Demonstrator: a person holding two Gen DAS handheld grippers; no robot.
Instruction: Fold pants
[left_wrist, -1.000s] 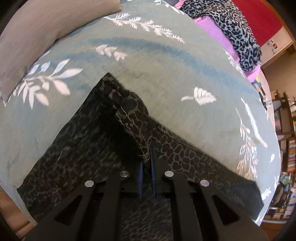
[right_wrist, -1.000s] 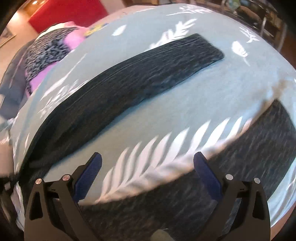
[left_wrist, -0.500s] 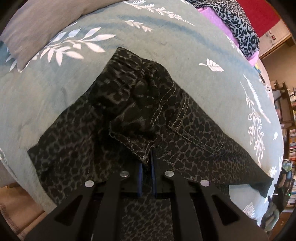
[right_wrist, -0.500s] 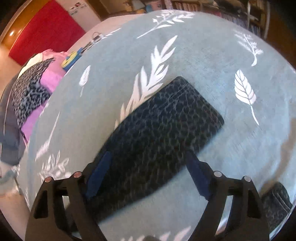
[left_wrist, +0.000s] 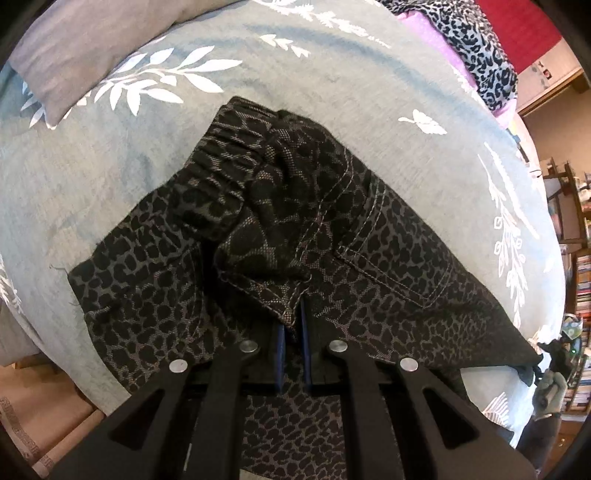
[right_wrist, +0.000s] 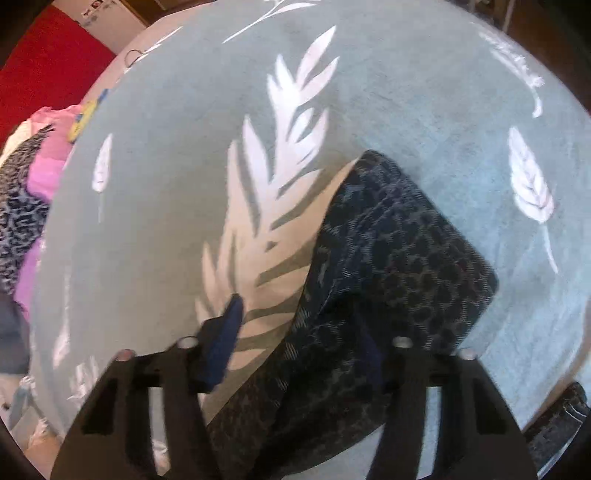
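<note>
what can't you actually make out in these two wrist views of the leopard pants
- Left wrist view: the pants run under the left gripper, so the fabric nearest the camera is hidden; the leg is cut off at the right edge.
- Right wrist view: motion blur smears the pant leg; whether the right gripper, jaws just closing, touches it yet is unclear.
- The waist end is out of the right wrist view.

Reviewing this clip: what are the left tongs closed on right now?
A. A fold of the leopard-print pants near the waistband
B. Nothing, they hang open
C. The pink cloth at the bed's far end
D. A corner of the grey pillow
A: the left tongs pinch a stitched fold of the leopard-print pants between nearly closed blue pads, just below the gathered waistband, while the grey pillow lies far off on the bedspread.
</note>
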